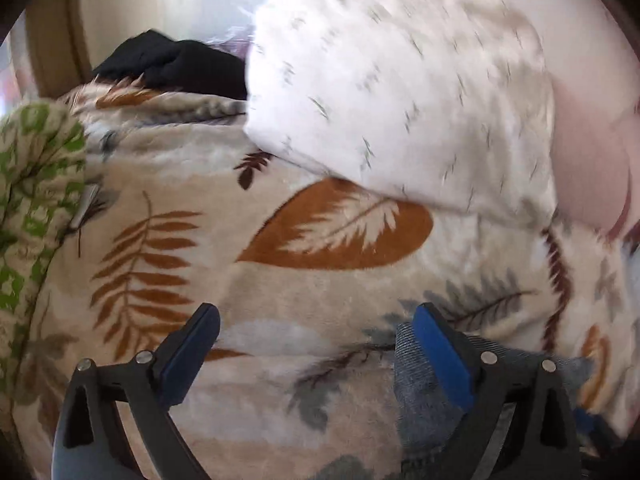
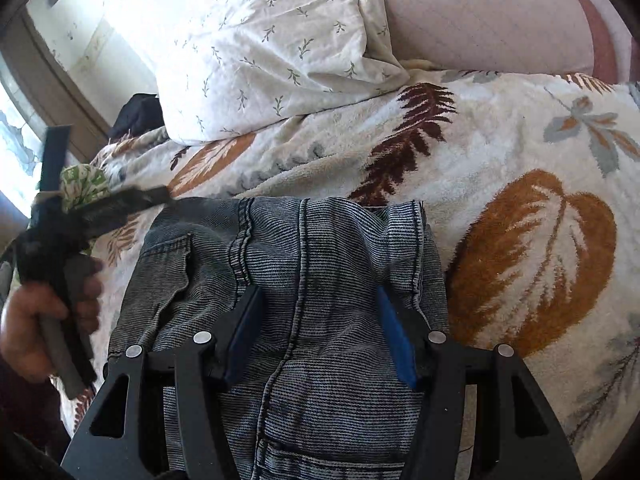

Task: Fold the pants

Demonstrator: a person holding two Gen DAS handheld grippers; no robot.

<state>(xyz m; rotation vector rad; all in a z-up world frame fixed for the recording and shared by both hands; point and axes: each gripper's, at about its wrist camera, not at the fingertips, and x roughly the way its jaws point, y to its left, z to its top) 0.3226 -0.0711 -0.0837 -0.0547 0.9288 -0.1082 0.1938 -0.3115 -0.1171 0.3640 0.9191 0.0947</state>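
- Grey-blue striped denim pants [image 2: 288, 280]: folded into a thick rectangular stack, lying flat on cream fleece blanket with brown and grey leaf print [image 2: 520, 152], below white sprigged pillow [image 2: 248, 48].
- Right gripper [image 2: 320, 332]: spread wide, blue pads either side of centre seam, clamping nothing; looks to hover over or rest on top layer, contact unclear.
- Left gripper [image 1: 316, 344]: spread wide too, nothing between fingers; only a corner of denim visible at its right finger, blanket ahead. In right wrist view, held off left edge of stack, blurred.
- Handling judgement: denim heavy for cloth, moderately stiff, holds creases; layers likely to slide on each other, fleece underneath probably grippy and soft, so dragging will bunch blanket.
- Not fragile, not slippery at pads; firm pinch fine.
- Best hold points: far folded edge near hem stitching [image 2: 416, 240], one gripper per corner, pinching all layers together.
- Avoid grabbing top layer alone near pocket flap [image 2: 176, 256]: would peel stack open.
- Bulk at seams thick; wide opening needed before closing.
- Also present: green-patterned cloth [image 1: 36, 184] and black garment [image 1: 172, 64], both well apart from stack.
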